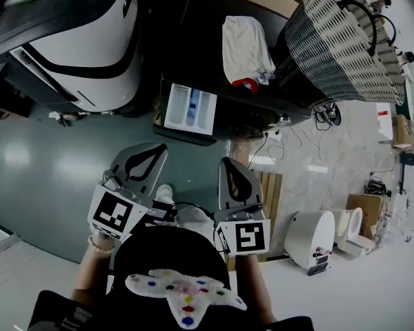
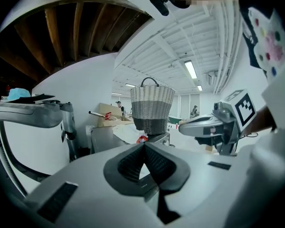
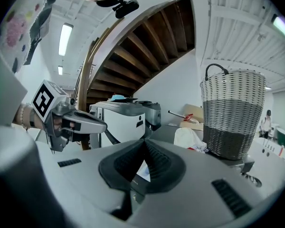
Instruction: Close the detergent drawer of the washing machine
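The detergent drawer (image 1: 190,107), white with a blue insert, stands pulled out from the front of the dark washing machine (image 1: 207,26). In the head view both grippers hover short of it over the grey floor. My left gripper (image 1: 158,147) is shut and empty, below and left of the drawer. My right gripper (image 1: 226,161) is also shut and empty, below and right of it. In the left gripper view the pads meet at the left gripper (image 2: 144,144); in the right gripper view the right gripper (image 3: 144,142) looks the same, with a scrap of white and blue drawer (image 3: 145,172) behind it.
A woven laundry basket (image 1: 338,40) and a white cloth (image 1: 245,47) rest on the machine's top. A large white machine (image 1: 83,40) stands to the left. A wooden pallet (image 1: 269,192) and a white appliance (image 1: 310,236) lie on the floor at right.
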Demonstrator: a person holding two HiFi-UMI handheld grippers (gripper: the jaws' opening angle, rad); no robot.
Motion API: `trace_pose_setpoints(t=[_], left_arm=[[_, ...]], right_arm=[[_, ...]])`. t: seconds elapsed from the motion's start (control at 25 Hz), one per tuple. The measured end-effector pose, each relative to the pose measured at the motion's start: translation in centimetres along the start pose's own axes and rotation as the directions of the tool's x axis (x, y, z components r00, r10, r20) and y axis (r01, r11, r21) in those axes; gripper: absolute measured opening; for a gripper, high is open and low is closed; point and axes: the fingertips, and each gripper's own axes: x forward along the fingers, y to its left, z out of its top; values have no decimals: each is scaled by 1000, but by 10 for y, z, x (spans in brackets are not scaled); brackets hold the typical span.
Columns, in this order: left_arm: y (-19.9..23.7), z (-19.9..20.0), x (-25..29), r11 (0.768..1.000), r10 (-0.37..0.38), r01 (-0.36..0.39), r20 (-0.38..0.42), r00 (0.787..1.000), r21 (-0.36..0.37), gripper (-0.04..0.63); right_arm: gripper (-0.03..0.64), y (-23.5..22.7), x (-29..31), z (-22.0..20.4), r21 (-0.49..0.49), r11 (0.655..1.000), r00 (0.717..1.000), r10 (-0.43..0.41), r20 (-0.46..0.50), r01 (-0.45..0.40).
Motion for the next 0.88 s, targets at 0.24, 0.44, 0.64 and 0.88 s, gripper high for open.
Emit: trace_pose_setpoints(t=[0.24,0.44,0.64,0.88], left_arm=[[0,6,4,1000,-16,16,17,1000,7,9],[0,8,7,1000,1,-1,21,1000,-3,9],[4,14,11,999,43,-42,29,999,-15,9],[4,20,13,997,80,-79,30,996,-19,9]], right_arm=[[5,-5,0,0,10,1000,1000,-22,-1,22],[5,-6,3,3,22,1000,1000,7,-8,-7],[5,-13,9,7,-16,999,999,47,-3,-47],[5,-21,13,7,-14,997,998,69,-4,-69]])
